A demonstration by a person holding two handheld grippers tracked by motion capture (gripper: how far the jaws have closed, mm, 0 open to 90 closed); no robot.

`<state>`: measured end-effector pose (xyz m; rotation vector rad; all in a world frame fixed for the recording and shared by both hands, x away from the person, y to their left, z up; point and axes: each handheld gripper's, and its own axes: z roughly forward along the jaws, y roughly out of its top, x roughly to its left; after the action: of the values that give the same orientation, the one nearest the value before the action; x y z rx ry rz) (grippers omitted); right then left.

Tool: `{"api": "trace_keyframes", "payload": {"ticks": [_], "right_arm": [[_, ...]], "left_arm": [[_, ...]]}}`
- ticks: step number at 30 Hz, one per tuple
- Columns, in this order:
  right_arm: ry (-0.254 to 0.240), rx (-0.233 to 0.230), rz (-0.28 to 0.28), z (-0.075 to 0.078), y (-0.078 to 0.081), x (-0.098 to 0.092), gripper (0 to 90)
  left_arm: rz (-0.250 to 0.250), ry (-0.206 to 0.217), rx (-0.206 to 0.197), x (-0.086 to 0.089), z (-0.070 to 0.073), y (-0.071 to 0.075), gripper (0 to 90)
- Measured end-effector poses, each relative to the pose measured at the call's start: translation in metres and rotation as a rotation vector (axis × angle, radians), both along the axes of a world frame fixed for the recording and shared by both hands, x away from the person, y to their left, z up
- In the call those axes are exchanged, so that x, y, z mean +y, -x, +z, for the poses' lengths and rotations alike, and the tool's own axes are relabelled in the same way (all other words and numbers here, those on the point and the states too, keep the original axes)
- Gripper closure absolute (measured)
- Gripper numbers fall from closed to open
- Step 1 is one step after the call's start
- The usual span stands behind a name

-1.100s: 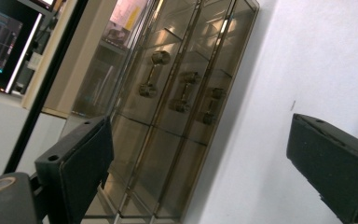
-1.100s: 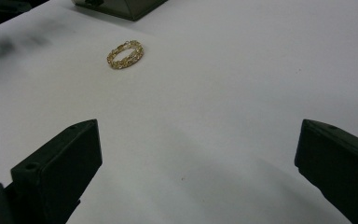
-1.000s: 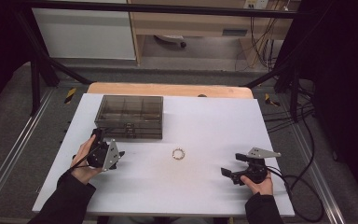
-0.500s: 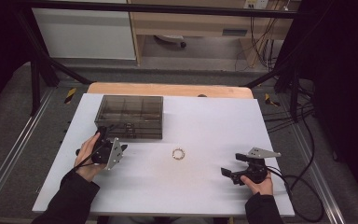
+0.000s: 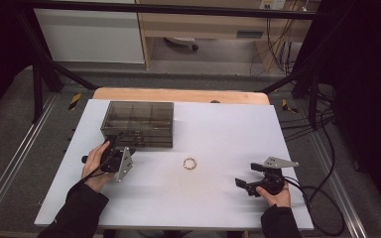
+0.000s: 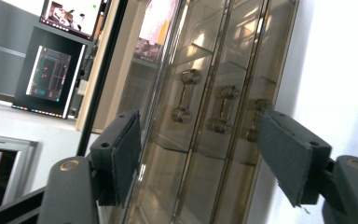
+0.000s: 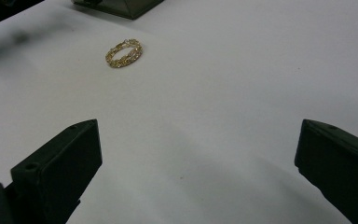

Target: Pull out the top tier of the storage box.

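left gripper [image 5: 120,148] at the box [image 5: 138,123] near the surface's far left edge.
its fingers [image 6: 121,154] have just been closing, nothing pressed between them; right gripper [image 5: 241,183] rests wide open, empty; bracelet [image 5: 190,163] lies mid-surface.

The high view looks forward and down over the whole white desk [image 5: 218,134]. The left claw view sits close against the smoky transparent plastic drawer box [image 6: 205,121]. The right claw view looks low across the desk at the gold chain bracelet [image 7: 124,52], also seen from above.
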<state>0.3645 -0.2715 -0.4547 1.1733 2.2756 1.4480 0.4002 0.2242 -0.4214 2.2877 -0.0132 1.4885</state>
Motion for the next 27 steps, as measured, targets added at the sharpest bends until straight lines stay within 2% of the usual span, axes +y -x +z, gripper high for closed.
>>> {"api": "trace_keyframes", "payload": {"ticks": [1,3,7,16,21,27], "right_arm": [[0.001,0.0,0.001,0.0,0.0,0.0,1.0],[-0.001,-0.001,0.0,0.0,0.0,0.0,1.0],[-0.001,-0.004,-0.001,0.0,0.0,0.0,1.0],[0.0,-0.003,-0.001,0.0,0.0,0.0,1.0],[0.0,-0.004,0.0,0.0,0.0,0.0,1.0],[0.002,-0.002,0.0,0.0,0.0,0.0,1.0]], "left_arm": [[0.006,-0.018,-0.015,-0.001,-0.001,-0.001,33.7],[0.009,-0.023,-0.023,-0.002,-0.002,-0.001,35.0],[0.009,-0.059,-0.065,-0.005,-0.003,-0.002,39.4],[0.004,-0.076,-0.083,-0.007,-0.009,-0.004,48.7],[0.013,-0.106,-0.125,-0.01,-0.013,-0.006,53.5],[0.019,-0.127,-0.153,-0.012,-0.017,-0.008,60.2]]}}
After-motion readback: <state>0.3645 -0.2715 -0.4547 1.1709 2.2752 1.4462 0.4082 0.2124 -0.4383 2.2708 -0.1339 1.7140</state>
